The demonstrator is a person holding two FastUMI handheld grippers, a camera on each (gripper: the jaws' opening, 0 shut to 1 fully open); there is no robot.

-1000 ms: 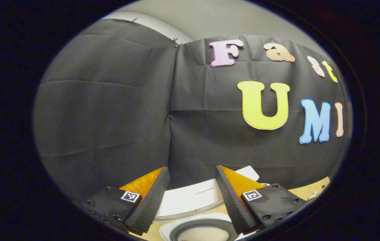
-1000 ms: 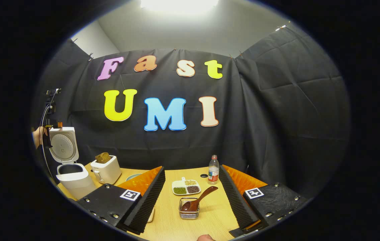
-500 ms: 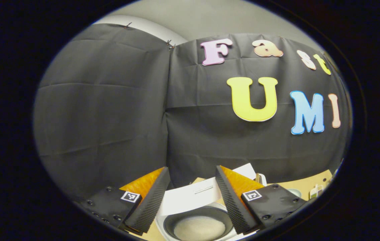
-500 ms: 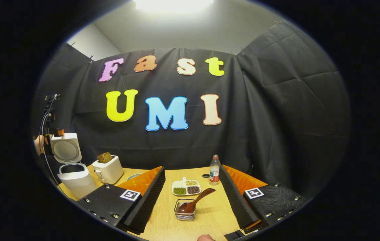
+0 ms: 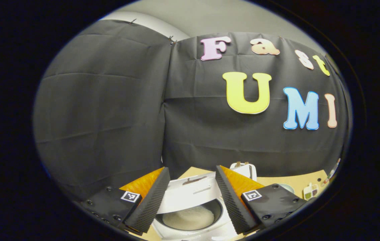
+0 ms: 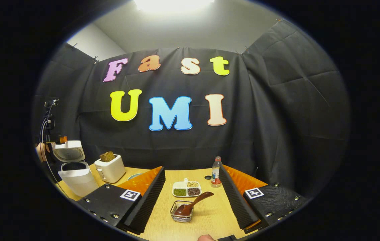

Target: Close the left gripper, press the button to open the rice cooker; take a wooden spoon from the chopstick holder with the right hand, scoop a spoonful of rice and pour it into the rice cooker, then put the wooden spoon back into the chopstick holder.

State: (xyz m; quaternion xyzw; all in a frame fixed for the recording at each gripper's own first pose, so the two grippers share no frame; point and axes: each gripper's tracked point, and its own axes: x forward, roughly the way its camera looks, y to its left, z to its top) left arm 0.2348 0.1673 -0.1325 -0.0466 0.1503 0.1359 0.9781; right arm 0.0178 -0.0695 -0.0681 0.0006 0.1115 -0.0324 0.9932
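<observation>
Lying with its handle angled up out of the holder [image 6: 181, 216], the spoon [image 6: 191, 204] offers the wide-open, empty right claw [image 6: 191, 201] an easy grip; the left claw [image 5: 190, 201], also open and empty, hovers over the open cooker [image 5: 193, 217].

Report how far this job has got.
Done: the cooker stands open, lid up, rice in its pot. The spoon sits in the holder. In hand: nothing; the right claw is open, apart from the spoon, and the left claw open above the pot. Whether the scoop is already done can't be told.
</observation>
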